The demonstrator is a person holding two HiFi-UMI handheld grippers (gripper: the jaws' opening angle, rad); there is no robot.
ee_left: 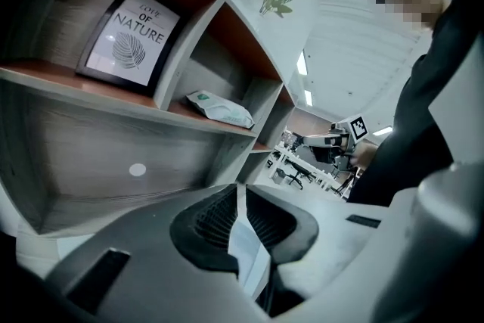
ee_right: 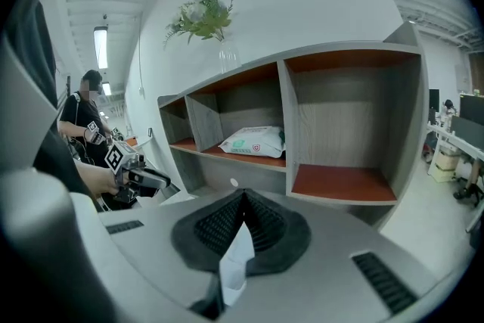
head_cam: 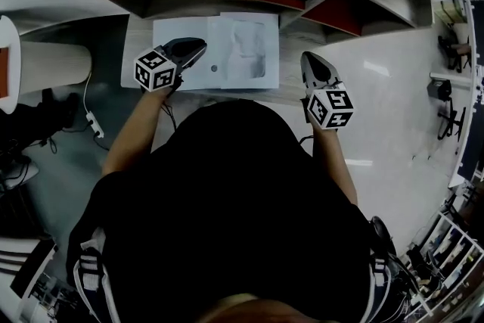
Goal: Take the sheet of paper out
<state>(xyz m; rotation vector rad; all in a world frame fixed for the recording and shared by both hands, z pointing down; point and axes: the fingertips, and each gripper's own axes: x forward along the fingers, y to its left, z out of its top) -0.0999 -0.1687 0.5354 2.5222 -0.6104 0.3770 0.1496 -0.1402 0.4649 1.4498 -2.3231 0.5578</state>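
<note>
The left gripper (head_cam: pixel 198 49) has its jaws pressed together at the tips (ee_left: pixel 239 193). Only a thin pale sliver shows in the gap behind the pads, and whether that is anything held cannot be told. Directly beneath it and reaching ahead and to its right, the sheet of paper (head_cam: pixel 246 49) lies flat on the worktop (head_cam: pixel 138 49), its left part under the gripper. Ahead of and above the left gripper stands the shelf unit (ee_left: pixel 189 79), with a framed print (ee_left: pixel 130 38) in the compartment up to its left and a wipes pack (ee_left: pixel 221 110) in the next one to the right

The right gripper (head_cam: pixel 308 60) is also closed, its pads meeting (ee_right: pixel 243 197), with a white patch in the gap below them that cannot be made out. It hangs just off the sheet's right edge, apart from it. Ahead of it are the same shelves (ee_right: pixel 340 110), the wipes pack (ee_right: pixel 253 141) slightly left, and a plant sprig (ee_right: pixel 200 17) on top, up and to its left
</note>
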